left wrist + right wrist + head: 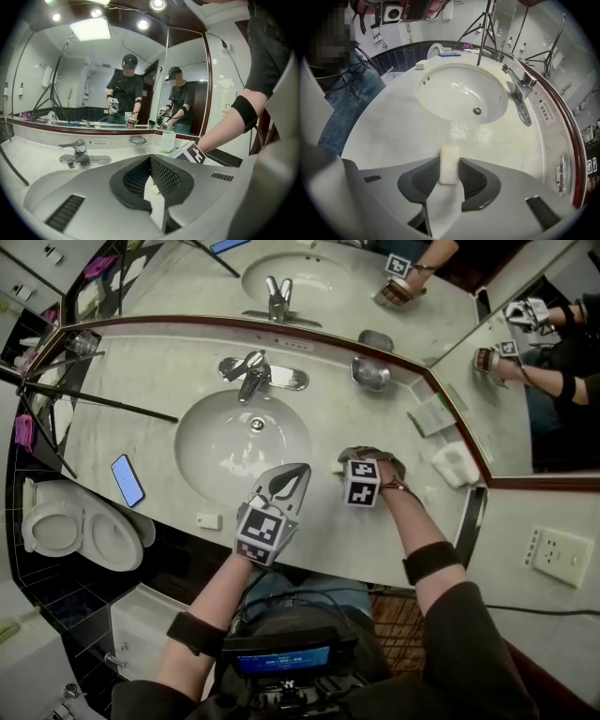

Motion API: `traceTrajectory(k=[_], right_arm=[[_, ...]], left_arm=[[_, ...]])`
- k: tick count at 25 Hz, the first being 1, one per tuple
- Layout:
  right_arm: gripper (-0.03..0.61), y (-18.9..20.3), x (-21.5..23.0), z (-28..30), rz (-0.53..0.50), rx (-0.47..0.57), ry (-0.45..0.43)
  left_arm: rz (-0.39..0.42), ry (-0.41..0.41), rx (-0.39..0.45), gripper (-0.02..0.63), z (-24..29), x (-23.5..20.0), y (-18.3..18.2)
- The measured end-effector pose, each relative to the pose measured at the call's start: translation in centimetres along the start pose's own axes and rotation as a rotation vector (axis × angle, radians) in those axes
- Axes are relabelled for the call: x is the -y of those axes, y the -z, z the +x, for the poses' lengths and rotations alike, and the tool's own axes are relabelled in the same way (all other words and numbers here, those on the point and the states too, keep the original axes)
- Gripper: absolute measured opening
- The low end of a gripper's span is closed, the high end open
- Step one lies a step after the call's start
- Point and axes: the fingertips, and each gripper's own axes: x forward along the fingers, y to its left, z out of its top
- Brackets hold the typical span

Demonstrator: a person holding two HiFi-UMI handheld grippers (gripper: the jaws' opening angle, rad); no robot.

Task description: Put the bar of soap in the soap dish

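Presently the right tool (449, 160) grips the soap (449, 172) on the desk (393, 133); the left tool (151, 162) is clenched, empty. The dish (370, 374) stands at one o'clock, apart.

Your head camera sits high and looks steeply down over your arms. It takes in the whole counter (122, 404), with the sink (234, 442) in the middle and the tap (251, 379) at 12 o'clock from it. The camera on your left gripper (150, 176) rides low and close to the counter. It looks nearly level, across at the mirror (93, 70), with the tap at 10 o'clock from its jaws. The camera on your right gripper (450, 164) looks almost straight down, very near the counter, with the sink at 12 o'clock. All three views share the tap and the counter.
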Motion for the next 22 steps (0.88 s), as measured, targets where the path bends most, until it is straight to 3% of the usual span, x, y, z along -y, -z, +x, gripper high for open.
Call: traceTrajectory(k=[7,12,22], right_arm=[[0.147,0.0,0.8,-2.8,0.128,0.069,0.059],[0.147,-0.6,2.4,-7.8,0.268,0.177,0.167],[0.147,-0.6,2.5,-18.8,0.670,0.497,0.401]], left_arm=[[0.016,0.012,-0.007,0.002,0.2,0.3,-0.2],[0.025,0.022,-0.002,0.002,0.4,0.1,-1.2],[0.056,0.058,0.006,0.002,1.0,-0.2,-2.6]])
